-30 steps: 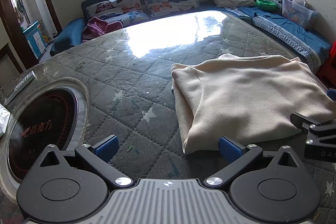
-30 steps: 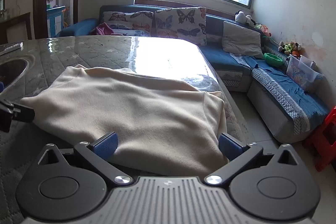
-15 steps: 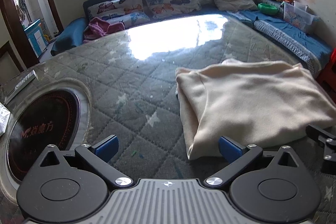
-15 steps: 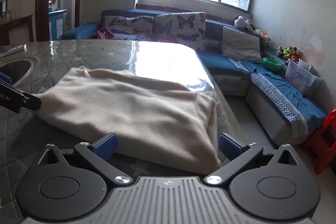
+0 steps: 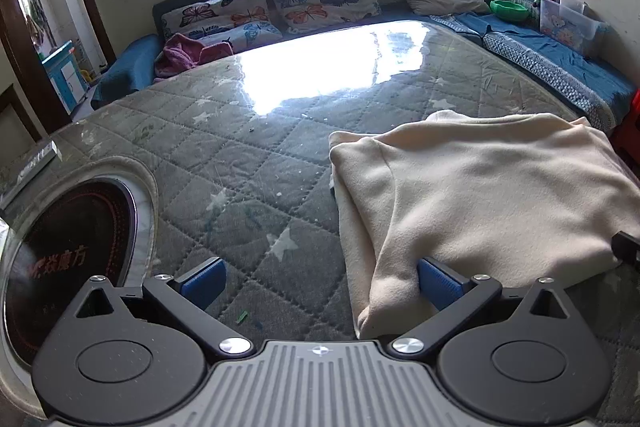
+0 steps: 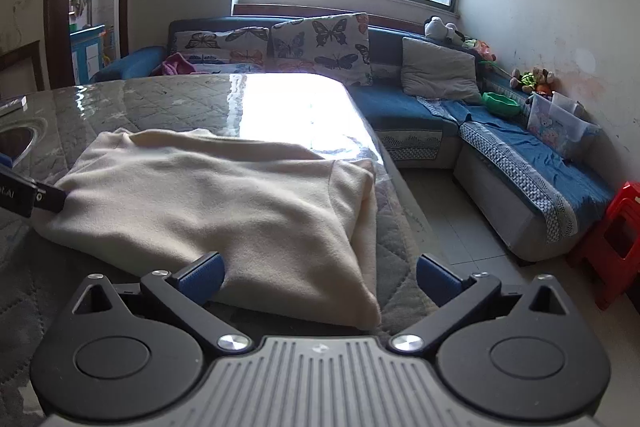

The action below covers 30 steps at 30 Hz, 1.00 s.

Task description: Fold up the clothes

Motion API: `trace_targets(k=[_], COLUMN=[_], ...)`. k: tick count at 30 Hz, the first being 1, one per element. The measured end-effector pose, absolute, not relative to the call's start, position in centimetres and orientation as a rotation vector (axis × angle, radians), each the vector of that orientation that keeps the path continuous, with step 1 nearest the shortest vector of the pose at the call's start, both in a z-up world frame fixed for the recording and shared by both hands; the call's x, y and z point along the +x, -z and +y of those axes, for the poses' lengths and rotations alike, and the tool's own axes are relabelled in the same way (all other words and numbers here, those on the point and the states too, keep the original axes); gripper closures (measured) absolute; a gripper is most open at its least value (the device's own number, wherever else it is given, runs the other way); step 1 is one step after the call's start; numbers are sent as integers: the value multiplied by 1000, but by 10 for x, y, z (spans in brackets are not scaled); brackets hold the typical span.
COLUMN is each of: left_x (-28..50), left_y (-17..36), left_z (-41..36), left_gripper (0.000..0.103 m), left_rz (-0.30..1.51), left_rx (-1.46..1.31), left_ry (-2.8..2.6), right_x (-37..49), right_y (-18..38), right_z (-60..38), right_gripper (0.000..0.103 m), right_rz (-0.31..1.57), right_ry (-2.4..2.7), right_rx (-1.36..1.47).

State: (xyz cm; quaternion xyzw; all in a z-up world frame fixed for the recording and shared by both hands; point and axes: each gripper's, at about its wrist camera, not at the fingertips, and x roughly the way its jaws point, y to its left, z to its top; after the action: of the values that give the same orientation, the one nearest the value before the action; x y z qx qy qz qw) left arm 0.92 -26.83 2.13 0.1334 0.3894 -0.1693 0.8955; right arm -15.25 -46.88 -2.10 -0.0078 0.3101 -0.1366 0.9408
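Left tongs [image 5: 320, 277] spread, cream garment [image 5: 480, 195] folded

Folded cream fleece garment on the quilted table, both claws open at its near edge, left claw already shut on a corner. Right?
Not quite. The left claw is open, not shut on a corner: the left wrist view shows its blue pads spread wide, one beside the near left corner of the folded cream fleece garment. The right claw is open too, at the near edge on the quilted table.
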Motion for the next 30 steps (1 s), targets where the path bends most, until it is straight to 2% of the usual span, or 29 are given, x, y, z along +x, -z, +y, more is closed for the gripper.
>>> trace_targets(k=[7,30], left_x=[-4,-53], left_y=[-23,-28], left_z=[-262,-247], left_gripper=[0,0], left_rz=[812,795], left_rx=[259,217], left_ry=[383,449], right_x=[-163,-194], right_y=[9,17], right_z=[-455,-431], right_gripper=[0,0], right_rz=[602,635], right_ry=[239,238], right_rx=[-41,35])
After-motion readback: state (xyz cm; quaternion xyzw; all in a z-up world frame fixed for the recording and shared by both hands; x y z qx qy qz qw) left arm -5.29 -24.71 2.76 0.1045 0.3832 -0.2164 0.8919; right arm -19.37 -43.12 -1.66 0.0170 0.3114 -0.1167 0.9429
